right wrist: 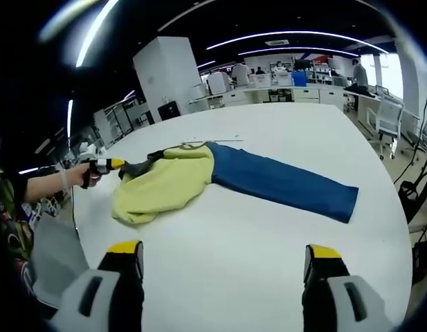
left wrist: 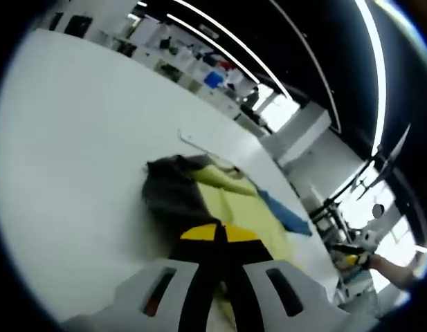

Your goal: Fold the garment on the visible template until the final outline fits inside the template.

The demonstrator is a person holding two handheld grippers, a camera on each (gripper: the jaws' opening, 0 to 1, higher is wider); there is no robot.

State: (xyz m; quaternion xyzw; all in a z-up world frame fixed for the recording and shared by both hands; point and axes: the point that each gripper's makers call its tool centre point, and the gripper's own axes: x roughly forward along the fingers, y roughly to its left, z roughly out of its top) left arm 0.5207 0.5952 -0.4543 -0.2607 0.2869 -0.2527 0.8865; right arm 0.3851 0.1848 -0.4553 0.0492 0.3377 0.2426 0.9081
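**Garment pinched at one edge — drag and bunching were the risks**

The garment [right wrist: 199,176] lay on the white bench [right wrist: 268,235], yellow body toward 9 o'clock, blue sleeve [right wrist: 282,181] stretching to 3 o'clock. The left gripper [right wrist: 126,166] had its jaws pinching the dark edge at 9 o'clock. The right gripper [right wrist: 223,266] hung back with its jaws spread wide. A one-sided pull could have dragged the whole cloth and crumpled it — no template outline could be made out.

Both grippers are built with black jaws tipped in yellow, set in pale grey housings with slotted openings; an orange mark is seen on the left gripper [left wrist: 220,266], none on the right gripper [right wrist: 227,266].
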